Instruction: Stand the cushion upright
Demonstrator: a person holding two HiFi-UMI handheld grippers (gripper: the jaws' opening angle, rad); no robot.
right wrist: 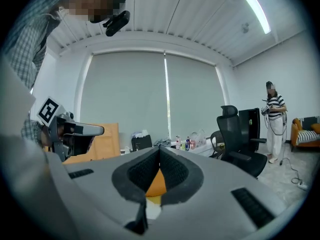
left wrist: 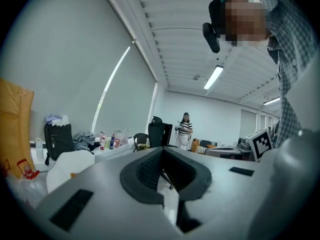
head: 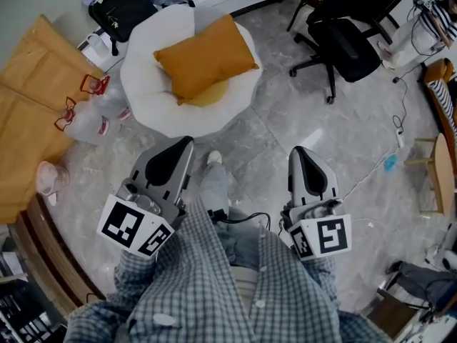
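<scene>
An orange cushion (head: pixel 206 57) lies tilted on a white round seat (head: pixel 153 98) at the top middle of the head view, over a yellow cushion. Through the right gripper's notch a slice of the orange cushion (right wrist: pixel 157 183) shows ahead. My left gripper (head: pixel 187 143) is shut and empty, its tip short of the seat's near edge. My right gripper (head: pixel 298 151) is also shut and empty, to the right over the grey floor. Both point roughly level toward the seat. In the left gripper view the white seat (left wrist: pixel 70 165) sits at the left.
A black office chair (head: pixel 343 38) stands at the top right, a black bag (head: pixel 121 7) at the top left. Clear bags with red handles (head: pixel 89 109) and cardboard (head: pixel 36 98) lie left of the seat. A white cable (head: pixel 371 170) crosses the floor. A person (left wrist: pixel 186 129) stands far off.
</scene>
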